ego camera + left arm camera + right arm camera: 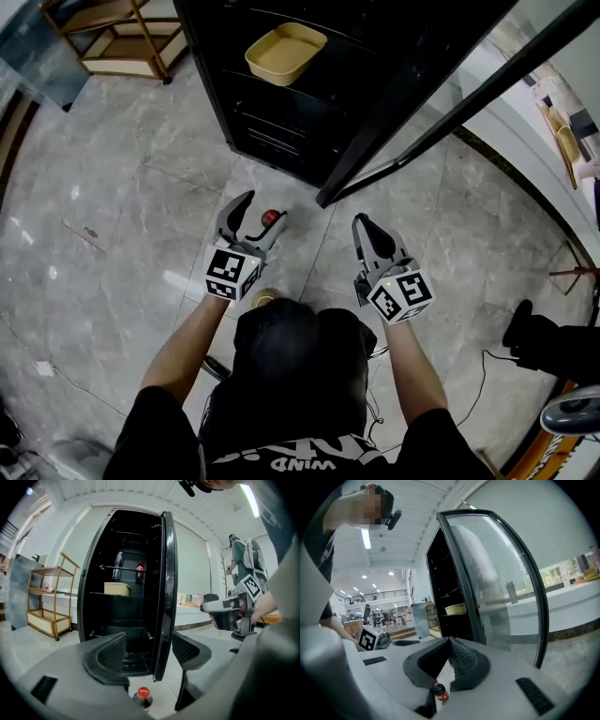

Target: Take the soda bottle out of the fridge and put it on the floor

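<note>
The soda bottle (142,696) stands upright on the floor (141,216) before the open fridge (244,112), long axis vertical, red cap up; it sits low between the left gripper's (265,205) 2 spread jaws, which appear clear of it; the placing looks done. The right gripper (366,225), farther off, has its jaws pressed together on nothing. The bottle's red label is too small to read.

Bottle (271,218) on floor (141,206) in front of fridge (272,112), by L gripper (266,206) tips; R gripper (362,221) to its right. Tray (285,52) on shelf inside fridge; door (422,103) at right, rack (122,37) at left.
</note>
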The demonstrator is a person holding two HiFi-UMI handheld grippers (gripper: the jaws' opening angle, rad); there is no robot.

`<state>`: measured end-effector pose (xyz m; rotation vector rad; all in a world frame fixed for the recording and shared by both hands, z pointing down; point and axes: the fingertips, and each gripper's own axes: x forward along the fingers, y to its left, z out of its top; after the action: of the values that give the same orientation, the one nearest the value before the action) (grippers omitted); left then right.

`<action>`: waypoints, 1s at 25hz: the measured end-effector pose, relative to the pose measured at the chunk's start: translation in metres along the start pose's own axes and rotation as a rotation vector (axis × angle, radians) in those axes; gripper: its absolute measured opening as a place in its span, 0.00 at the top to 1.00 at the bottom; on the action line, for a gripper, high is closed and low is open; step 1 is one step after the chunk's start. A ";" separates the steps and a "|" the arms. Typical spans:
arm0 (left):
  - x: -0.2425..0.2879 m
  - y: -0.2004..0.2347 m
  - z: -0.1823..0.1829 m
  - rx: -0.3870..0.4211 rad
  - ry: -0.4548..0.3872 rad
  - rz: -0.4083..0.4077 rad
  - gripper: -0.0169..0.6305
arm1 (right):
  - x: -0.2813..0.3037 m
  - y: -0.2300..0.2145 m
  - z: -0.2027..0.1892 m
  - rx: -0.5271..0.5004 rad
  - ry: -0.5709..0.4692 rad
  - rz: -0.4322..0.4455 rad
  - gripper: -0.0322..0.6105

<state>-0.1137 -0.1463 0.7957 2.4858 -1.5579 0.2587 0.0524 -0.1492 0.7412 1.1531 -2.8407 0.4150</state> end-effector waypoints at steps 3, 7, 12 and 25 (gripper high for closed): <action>-0.015 -0.001 0.060 -0.003 0.039 -0.026 0.49 | 0.001 0.020 0.065 -0.007 0.018 -0.014 0.91; -0.047 -0.002 0.158 0.021 0.066 -0.027 0.49 | -0.005 0.055 0.168 0.006 0.041 -0.016 0.91; -0.092 -0.020 0.282 0.015 0.116 -0.081 0.49 | -0.029 0.101 0.296 0.019 0.066 -0.026 0.91; -0.121 -0.066 0.475 -0.012 0.073 -0.185 0.68 | -0.084 0.125 0.452 0.056 0.058 -0.124 0.91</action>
<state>-0.0857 -0.1357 0.3020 2.5590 -1.2877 0.3061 0.0521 -0.1263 0.2653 1.2960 -2.7071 0.5149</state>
